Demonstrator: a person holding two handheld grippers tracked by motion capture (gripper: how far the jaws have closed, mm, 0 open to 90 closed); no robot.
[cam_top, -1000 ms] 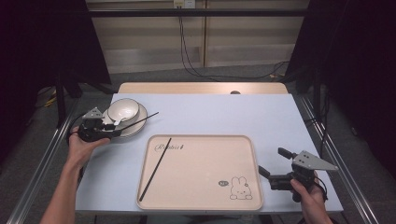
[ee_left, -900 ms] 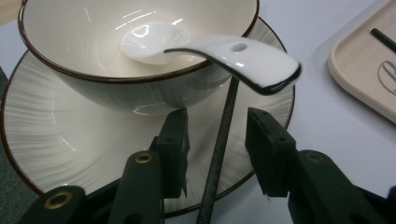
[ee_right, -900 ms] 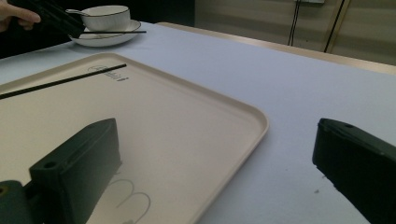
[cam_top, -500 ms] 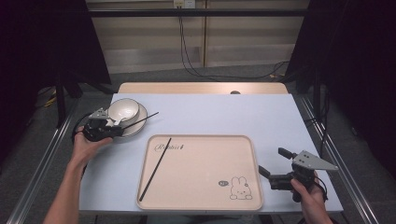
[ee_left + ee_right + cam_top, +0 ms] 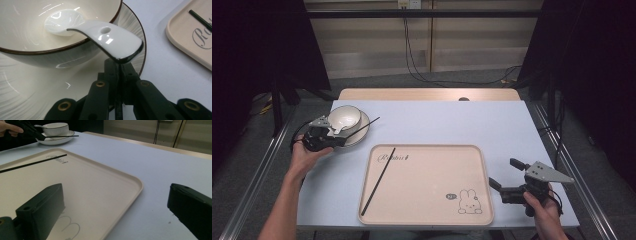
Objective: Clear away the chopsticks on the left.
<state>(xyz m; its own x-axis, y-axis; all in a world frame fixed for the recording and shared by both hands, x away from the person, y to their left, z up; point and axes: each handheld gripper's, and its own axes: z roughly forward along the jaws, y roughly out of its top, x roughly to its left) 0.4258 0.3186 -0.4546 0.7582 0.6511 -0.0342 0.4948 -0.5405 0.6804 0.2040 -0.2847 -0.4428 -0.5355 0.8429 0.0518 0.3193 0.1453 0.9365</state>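
A white ceramic spoon (image 5: 105,35) lies in a cream bowl (image 5: 344,117) on a plate (image 5: 360,134) at the table's far left, its handle sticking out over the rim. My left gripper (image 5: 333,134) is level at the plate's near edge. Its jaws have just been closing and are now shut on the tip of the spoon's handle (image 5: 125,56). One black chopstick (image 5: 362,125) rests across the plate, and another (image 5: 378,181) lies on the beige tray (image 5: 437,165). My right gripper (image 5: 504,173) stands open and holds nothing, just right of the tray.
The tray has a rabbit drawing (image 5: 469,202) in its near right corner. The right gripper view looks across the tray (image 5: 100,182) to the bowl (image 5: 55,128) and the left hand. Metal rails run along both sides of the table.
The left gripper's jaws have drawn together at the spoon's handle. Both hands have stayed in place.
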